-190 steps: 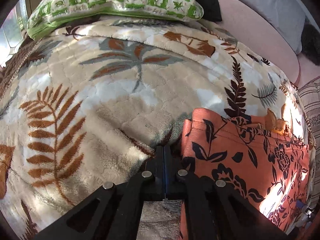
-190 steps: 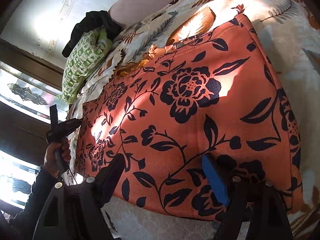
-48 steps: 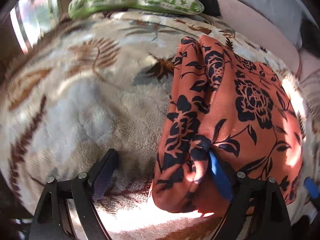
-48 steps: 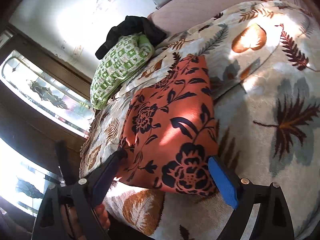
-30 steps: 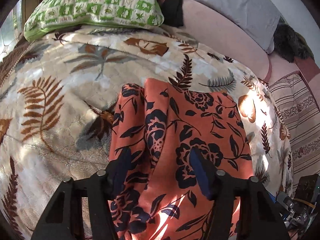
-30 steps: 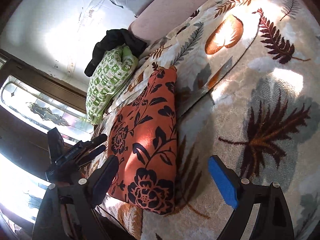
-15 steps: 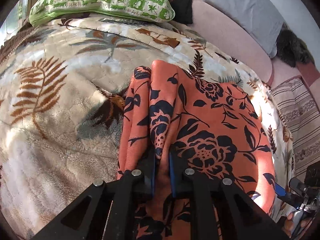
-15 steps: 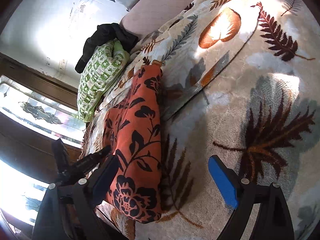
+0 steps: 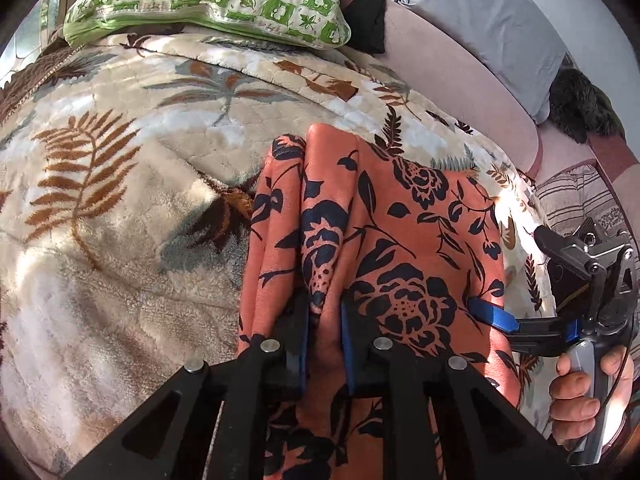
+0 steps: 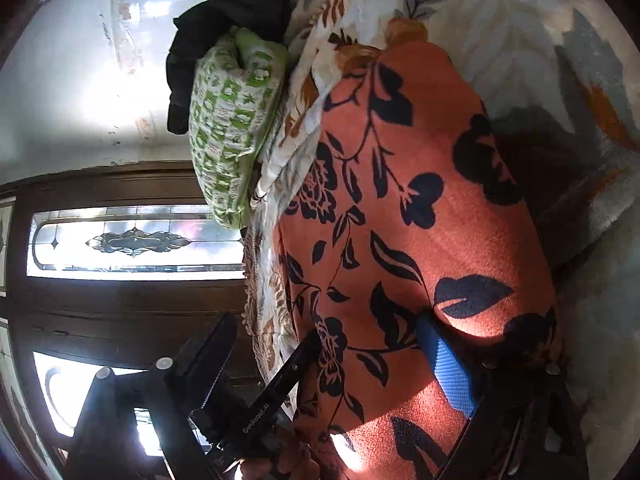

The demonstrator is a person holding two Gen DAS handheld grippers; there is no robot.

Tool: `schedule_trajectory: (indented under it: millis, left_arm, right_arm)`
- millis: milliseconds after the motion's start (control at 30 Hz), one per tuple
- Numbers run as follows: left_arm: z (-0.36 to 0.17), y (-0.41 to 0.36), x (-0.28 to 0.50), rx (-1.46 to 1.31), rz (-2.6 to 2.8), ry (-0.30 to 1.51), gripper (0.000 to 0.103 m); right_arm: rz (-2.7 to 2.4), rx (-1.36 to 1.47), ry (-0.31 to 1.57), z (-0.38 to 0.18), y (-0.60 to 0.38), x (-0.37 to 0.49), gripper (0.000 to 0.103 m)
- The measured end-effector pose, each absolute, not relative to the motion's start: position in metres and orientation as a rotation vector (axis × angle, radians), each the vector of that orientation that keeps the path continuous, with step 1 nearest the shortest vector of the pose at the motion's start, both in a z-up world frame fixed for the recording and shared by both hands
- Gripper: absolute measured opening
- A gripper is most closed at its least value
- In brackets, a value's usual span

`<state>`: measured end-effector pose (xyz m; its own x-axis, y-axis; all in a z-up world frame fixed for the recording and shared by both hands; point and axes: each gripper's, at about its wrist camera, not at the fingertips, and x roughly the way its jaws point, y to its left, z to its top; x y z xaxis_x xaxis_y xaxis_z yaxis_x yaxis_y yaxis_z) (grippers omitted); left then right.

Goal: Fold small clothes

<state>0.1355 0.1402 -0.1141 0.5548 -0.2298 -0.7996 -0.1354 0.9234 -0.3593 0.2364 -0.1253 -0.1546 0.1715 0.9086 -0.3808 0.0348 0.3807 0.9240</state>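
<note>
An orange garment with a black flower print (image 9: 400, 248) lies folded on the leaf-patterned blanket (image 9: 120, 200). My left gripper (image 9: 323, 320) is shut on a bunched fold at the garment's near left edge. My right gripper (image 9: 516, 280) shows at the garment's right edge in the left wrist view, jaws apart. In the right wrist view the garment (image 10: 400, 220) fills the middle, and my right gripper (image 10: 328, 344) is open with the garment's near end between its fingers. The left gripper (image 10: 280, 380) also shows there at the garment's left side.
A green checked pillow (image 9: 208, 0) and black clothing (image 9: 366, 4) lie at the far end of the bed. A grey pillow (image 9: 488, 28) and a pink headboard (image 9: 452, 76) stand at back right. A dark wooden door with glass panes (image 10: 120, 240) is beside the bed.
My left gripper has stayed shut on the garment's fold. My right gripper has swung in to the garment's right edge and now straddles its near end.
</note>
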Motion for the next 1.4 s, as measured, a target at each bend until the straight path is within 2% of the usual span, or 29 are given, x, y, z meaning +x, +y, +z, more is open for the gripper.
schedule_trajectory:
  millis: [167, 233, 300, 367, 467, 600, 667, 700, 733, 800, 1000, 1133, 1200, 1267, 1333, 1367, 1400]
  left_arm:
    - [-0.060, 0.125, 0.137, -0.347, -0.080, 0.861, 0.019]
    - [-0.073, 0.120, 0.156, -0.323, -0.061, 0.930, 0.020]
    - [-0.117, 0.125, 0.172, -0.311, 0.023, 1.078, 0.022]
    - [-0.122, 0.131, 0.165, -0.340, 0.013, 1.020, 0.022]
    - [-0.117, 0.118, 0.164, -0.243, 0.043, 1.010, 0.022]
    - [-0.120, 0.122, 0.162, -0.271, 0.037, 0.999, 0.022]
    - [-0.121, 0.122, 0.161, -0.261, 0.037, 0.992, 0.022]
    - [-0.121, 0.121, 0.161, -0.256, 0.038, 0.991, 0.022]
    - [-0.122, 0.121, 0.161, -0.247, 0.041, 0.987, 0.023]
    - [-0.122, 0.119, 0.160, -0.241, 0.043, 0.977, 0.023]
    - [-0.122, 0.123, 0.158, -0.266, 0.030, 0.967, 0.022]
    - [-0.116, 0.126, 0.159, -0.294, 0.015, 0.991, 0.023]
    - [-0.097, 0.127, 0.149, -0.306, 0.038, 1.001, 0.023]
    - [-0.072, 0.126, 0.128, -0.314, 0.016, 0.941, 0.024]
    - [-0.059, 0.118, 0.106, -0.274, -0.015, 0.896, 0.031]
    - [-0.065, 0.112, 0.098, -0.256, -0.012, 0.909, 0.037]
    - [-0.079, 0.105, 0.097, -0.221, -0.005, 0.962, 0.037]
  right_arm:
    - [0.800, 0.962, 1.245, -0.155, -0.122, 0.236, 0.093]
    - [0.804, 0.946, 1.236, -0.154, -0.120, 0.234, 0.093]
    - [0.808, 0.938, 1.229, -0.153, -0.122, 0.234, 0.093]
    - [0.817, 0.964, 1.230, -0.153, -0.126, 0.234, 0.093]
    - [0.834, 0.965, 1.249, -0.137, -0.129, 0.239, 0.093]
    - [0.898, 0.958, 1.136, -0.109, -0.135, 0.267, 0.094]
    - [0.848, 0.942, 1.144, -0.125, -0.136, 0.295, 0.095]
    - [0.799, 0.941, 1.205, -0.148, -0.134, 0.311, 0.096]
    - [0.757, 1.005, 1.274, -0.176, -0.137, 0.321, 0.095]
    - [0.770, 1.164, 1.226, -0.183, -0.150, 0.321, 0.095]
    - [0.961, 1.036, 1.201, -0.124, -0.144, 0.243, 0.095]
    - [0.950, 0.965, 1.293, -0.152, -0.126, 0.176, 0.095]
    - [0.911, 0.939, 1.294, -0.169, -0.126, 0.165, 0.094]
    - [0.892, 0.981, 1.282, -0.162, -0.133, 0.163, 0.094]
    - [0.886, 0.983, 1.292, -0.161, -0.135, 0.162, 0.095]
    - [0.892, 0.975, 1.295, -0.163, -0.134, 0.161, 0.095]
    - [0.894, 0.974, 1.288, -0.164, -0.134, 0.159, 0.095]
